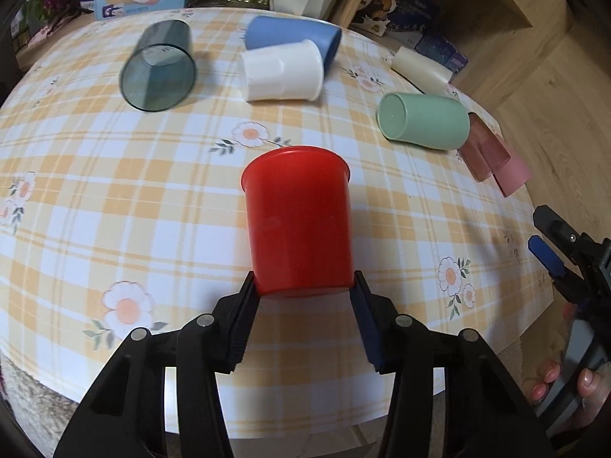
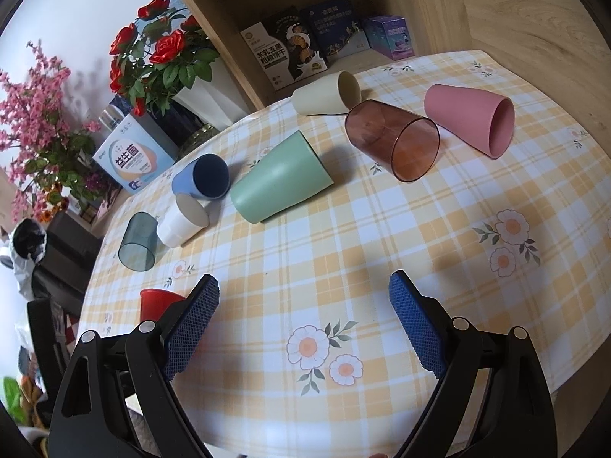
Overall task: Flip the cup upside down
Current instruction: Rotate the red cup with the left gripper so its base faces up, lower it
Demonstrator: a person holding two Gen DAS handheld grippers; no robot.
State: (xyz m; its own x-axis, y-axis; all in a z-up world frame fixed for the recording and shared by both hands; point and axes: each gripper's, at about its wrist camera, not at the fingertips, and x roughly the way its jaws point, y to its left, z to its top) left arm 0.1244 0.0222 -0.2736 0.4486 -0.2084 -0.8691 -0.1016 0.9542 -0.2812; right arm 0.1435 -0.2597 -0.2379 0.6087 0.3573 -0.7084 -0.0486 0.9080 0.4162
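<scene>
A red cup (image 1: 299,221) is held between the fingers of my left gripper (image 1: 303,286), which is shut on its base end. The cup's rim points away from the camera, close to the tablecloth; whether it touches is unclear. In the right wrist view the red cup (image 2: 158,303) shows partly behind the left finger. My right gripper (image 2: 303,305) is open and empty above the table's near edge; it also shows at the right edge of the left wrist view (image 1: 550,244).
Several cups lie on their sides on the checked tablecloth (image 2: 343,236): dark clear (image 1: 158,72), white (image 1: 282,70), blue (image 1: 294,36), green (image 1: 424,120), cream (image 2: 326,93), brown clear (image 2: 393,139), pink (image 2: 471,118). Boxes, flowers and a wooden shelf stand behind the table.
</scene>
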